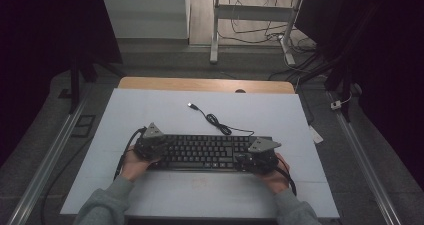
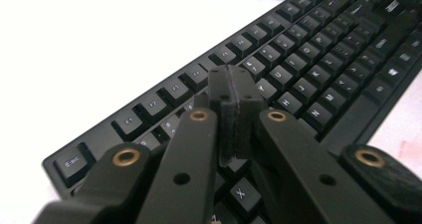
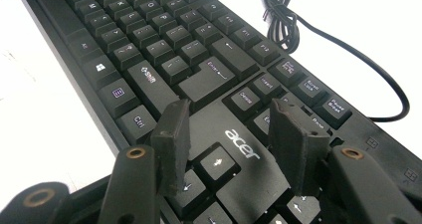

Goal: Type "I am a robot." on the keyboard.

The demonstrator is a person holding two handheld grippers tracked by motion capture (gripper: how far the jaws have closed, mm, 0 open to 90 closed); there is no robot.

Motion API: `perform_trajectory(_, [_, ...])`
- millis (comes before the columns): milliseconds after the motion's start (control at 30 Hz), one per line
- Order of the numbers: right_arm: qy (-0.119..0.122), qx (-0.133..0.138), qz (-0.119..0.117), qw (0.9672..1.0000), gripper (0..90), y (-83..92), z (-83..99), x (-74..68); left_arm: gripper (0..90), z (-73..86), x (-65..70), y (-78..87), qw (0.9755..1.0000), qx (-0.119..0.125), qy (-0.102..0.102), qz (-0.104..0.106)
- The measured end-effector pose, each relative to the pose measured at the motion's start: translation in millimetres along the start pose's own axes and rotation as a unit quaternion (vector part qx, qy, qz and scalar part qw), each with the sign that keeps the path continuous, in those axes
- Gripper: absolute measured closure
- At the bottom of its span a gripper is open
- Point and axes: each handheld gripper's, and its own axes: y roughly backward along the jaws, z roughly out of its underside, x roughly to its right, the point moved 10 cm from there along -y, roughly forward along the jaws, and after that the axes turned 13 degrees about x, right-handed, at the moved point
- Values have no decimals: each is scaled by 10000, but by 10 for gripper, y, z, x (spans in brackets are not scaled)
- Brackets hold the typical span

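Observation:
A black Acer keyboard [image 1: 207, 152] lies lengthwise across the white table top, nearer the front. Its cable [image 1: 217, 121] coils behind it and ends in a USB plug [image 1: 191, 105]. My left gripper [image 1: 161, 149] is over the keyboard's left end. In the left gripper view its jaws [image 2: 231, 84] are shut together with nothing between them, just above the keys [image 2: 323, 59]. My right gripper [image 1: 243, 158] is at the keyboard's right end. In the right gripper view it [image 3: 230, 113] stands open over the arrow keys and the logo [image 3: 243, 143]; whether its pads touch the keys I cannot tell.
The white mat [image 1: 150, 110] covers a wooden table whose far edge [image 1: 205, 84] shows behind it. Bare mat lies behind and in front of the keyboard. Beyond the table stand a white desk frame [image 1: 215, 30] and loose floor cables [image 1: 260, 32]. Metal rails [image 1: 50, 160] flank the table.

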Motion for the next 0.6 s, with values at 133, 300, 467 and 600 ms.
perform_trajectory(133, [-16,23,-23,10000,510,2,-4,3,755,-25,3,85,9999,81,119,65])
perform_trajectory(300, [-15,14,-27,10000,510,-2,-2,0,545,1,-16,136,9997,84,239,-19])
perform_trajectory(467, [-13,17,-23,10000,510,-1,-4,-1,473,33,-40,147,9995,42,296,-82])
perform_trajectory(600, [-12,22,-25,10000,510,0,-5,-1,443,49,-39,143,9995,-22,307,-70])
